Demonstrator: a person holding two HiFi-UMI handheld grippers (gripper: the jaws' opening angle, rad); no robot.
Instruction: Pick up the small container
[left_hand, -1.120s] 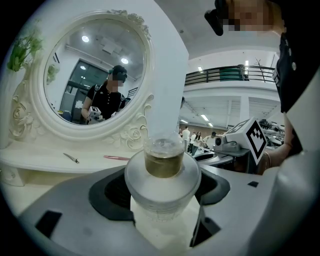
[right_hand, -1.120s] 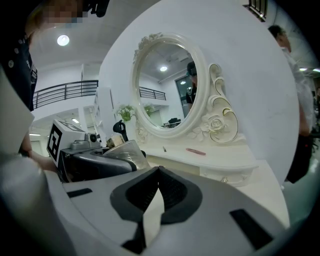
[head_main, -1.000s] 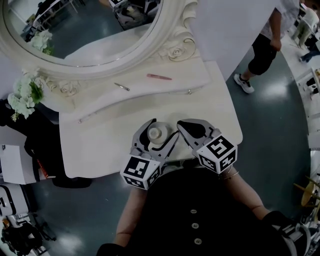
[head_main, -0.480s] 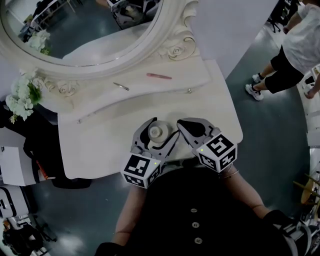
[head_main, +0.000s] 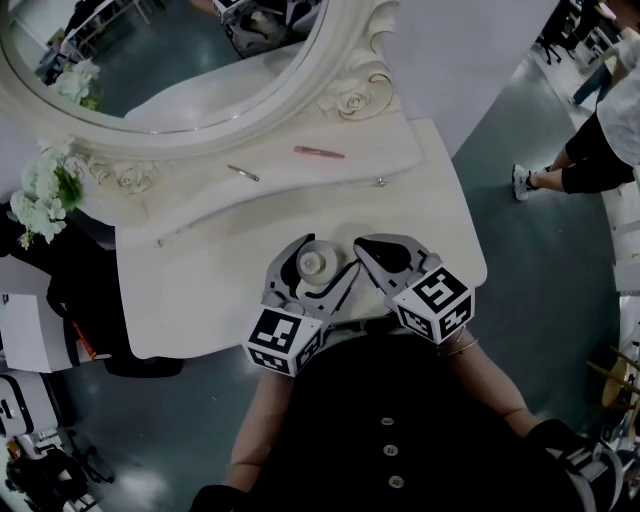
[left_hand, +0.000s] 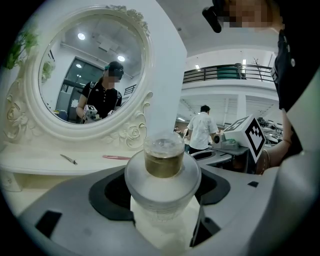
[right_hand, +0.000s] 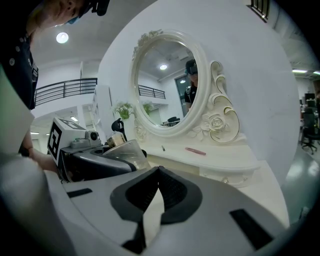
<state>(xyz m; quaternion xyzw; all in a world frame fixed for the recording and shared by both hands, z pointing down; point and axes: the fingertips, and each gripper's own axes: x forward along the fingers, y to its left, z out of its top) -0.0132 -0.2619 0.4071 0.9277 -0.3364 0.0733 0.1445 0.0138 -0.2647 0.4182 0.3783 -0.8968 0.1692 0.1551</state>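
Centrally, small container (left_hand: 162, 165) clamped in left gripper (head_main: 322, 258) at near edge of white dressing table (head_main: 190, 290); right gripper (right_hand: 157, 172) alongside, jaws pressed together on nothing. Behind, ornate oval mirror (head_main: 170, 50), pink stick (head_main: 318, 153) and tweezers (head_main: 243, 173) on raised shelf, white flowers (head_main: 45, 190) at left; glossy grey floor (head_main: 540, 270) around, person (head_main: 600, 135) far right.

small container (left_hand: 162, 186): base hidden by jaws

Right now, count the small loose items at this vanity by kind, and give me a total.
Small frosted container: 1
Pink stick: 1
Thin metal tool: 1
Total: 3
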